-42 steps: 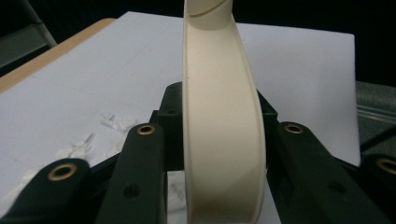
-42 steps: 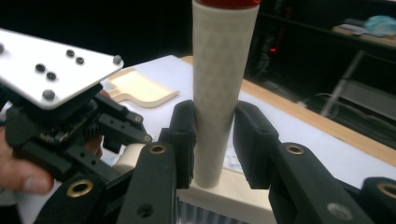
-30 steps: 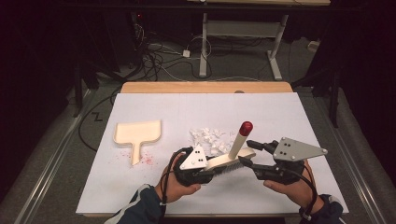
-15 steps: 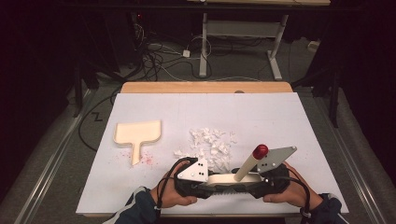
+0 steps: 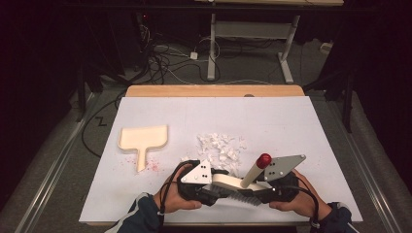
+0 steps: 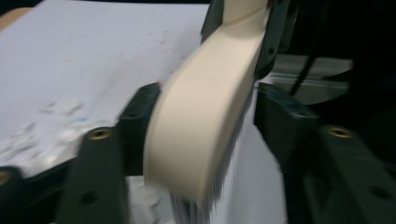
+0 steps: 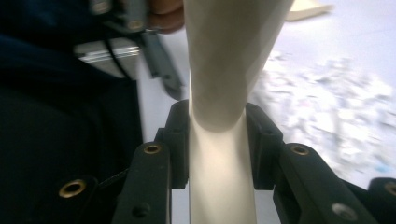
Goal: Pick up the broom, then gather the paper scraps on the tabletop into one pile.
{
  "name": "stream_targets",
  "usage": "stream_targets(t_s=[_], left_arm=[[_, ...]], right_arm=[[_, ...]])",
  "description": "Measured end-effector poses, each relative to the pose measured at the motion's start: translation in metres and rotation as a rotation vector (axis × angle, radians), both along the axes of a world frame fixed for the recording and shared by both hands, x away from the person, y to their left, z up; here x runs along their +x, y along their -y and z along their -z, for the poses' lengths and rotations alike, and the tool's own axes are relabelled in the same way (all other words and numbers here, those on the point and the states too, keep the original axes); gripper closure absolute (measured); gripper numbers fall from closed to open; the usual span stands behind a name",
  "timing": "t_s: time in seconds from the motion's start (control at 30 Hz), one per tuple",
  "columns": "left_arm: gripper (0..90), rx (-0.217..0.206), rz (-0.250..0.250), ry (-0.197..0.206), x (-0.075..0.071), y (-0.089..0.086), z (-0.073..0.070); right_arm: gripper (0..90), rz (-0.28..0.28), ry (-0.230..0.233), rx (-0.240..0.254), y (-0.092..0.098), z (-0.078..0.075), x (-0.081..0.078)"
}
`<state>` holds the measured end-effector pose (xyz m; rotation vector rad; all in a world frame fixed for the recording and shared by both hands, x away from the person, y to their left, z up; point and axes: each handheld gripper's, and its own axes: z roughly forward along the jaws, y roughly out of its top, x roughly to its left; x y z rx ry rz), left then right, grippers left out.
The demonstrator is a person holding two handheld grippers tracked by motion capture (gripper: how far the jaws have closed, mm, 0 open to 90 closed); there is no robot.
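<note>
Here, handover: the brush (image 5: pixel 233 183) lies low at the table's (image 5: pixel 301 126) near edge, spanning both grippers.
Right gripper (image 7: pixel 218 140): jaws have just been closing and now clamp the cream handle, so the brush stays put.
Left gripper (image 6: pixel 205 135): jaws have just been opening; the brush head sits between them, pads apparently clear, likely to let go.
Scraps (image 5: pixel 221 145): 1 white pile just beyond the brush, probably what gets swept.
Dustpan (image 5: pixel 142 139): well apart at left, mouth away from the person.

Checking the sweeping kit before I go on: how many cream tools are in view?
2: the dustpan lies on the white sheet's left; the brush is at the near edge, between both claws.
</note>
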<state>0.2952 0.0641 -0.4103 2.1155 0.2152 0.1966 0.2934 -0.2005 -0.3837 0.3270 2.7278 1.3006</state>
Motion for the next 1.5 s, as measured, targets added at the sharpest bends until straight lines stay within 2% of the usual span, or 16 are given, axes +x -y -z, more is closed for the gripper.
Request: stream_targets(t_s=[0.03,0.07,0.17,0.23,0.27,0.3,0.53,0.67,0.7,0.77,0.8,0.87,0.97,1.07,1.33,1.5], left_arm=[[23.0,0.0,0.0,0.0,0.0,0.0,0.0],[18.6,0.031,-0.081,0.066,-0.004,-0.003,-0.001],[15.5,0.049,-0.153,0.138,-0.009,-0.012,-0.001],[15.1,0.047,-0.162,0.149,-0.011,-0.016,-0.001],[15.1,0.058,-0.21,0.176,-0.013,-0.025,0.0],[15.1,0.058,-0.21,0.176,-0.013,-0.025,0.0],[15.2,0.093,-0.357,0.207,-0.025,-0.067,0.011],[15.2,0.148,-0.449,0.18,-0.03,-0.098,0.031],[15.2,0.148,-0.449,0.18,-0.03,-0.098,0.031],[15.8,0.149,-0.515,0.188,-0.034,-0.111,0.039],[16.3,0.134,-0.542,0.169,-0.035,-0.116,0.043],[16.3,0.155,-0.582,0.17,-0.039,-0.126,0.049],[16.2,0.153,-0.612,0.146,-0.043,-0.14,0.054],[16.1,0.139,-0.648,0.152,-0.047,-0.147,0.054],[16.0,0.19,-0.636,0.146,-0.05,-0.143,0.06],[15.3,0.186,-0.63,0.142,-0.045,-0.143,0.061]], right_arm=[[68.7,0.0,0.0,0.0,0.0,0.0,0.0],[68.7,0.035,0.011,-0.007,0.002,-0.001,0.001],[68.7,0.092,0.027,-0.003,0.006,-0.003,0.005],[68.7,0.118,0.028,-0.001,0.008,-0.004,0.006],[68.7,0.158,0.045,0.003,0.01,-0.005,0.008],[68.8,0.181,0.053,0.007,0.012,-0.006,0.009],[68.7,0.297,0.06,0.046,0.026,-0.011,0.02],[68.7,0.342,0.067,0.057,0.035,-0.012,0.028],[68.7,0.353,0.073,0.058,0.037,-0.012,0.03],[68.7,0.366,0.074,0.065,0.039,-0.013,0.031],[68.7,0.383,0.083,0.059,0.042,-0.015,0.033],[68.7,0.397,0.093,0.06,0.043,-0.015,0.033],[68.7,0.42,0.105,0.058,0.045,-0.017,0.037],[68.7,0.436,0.122,0.039,0.045,-0.017,0.038],[68.7,0.52,0.166,-0.013,0.052,-0.01,0.054],[68.8,0.573,0.209,-0.043,0.058,-0.008,0.067]])
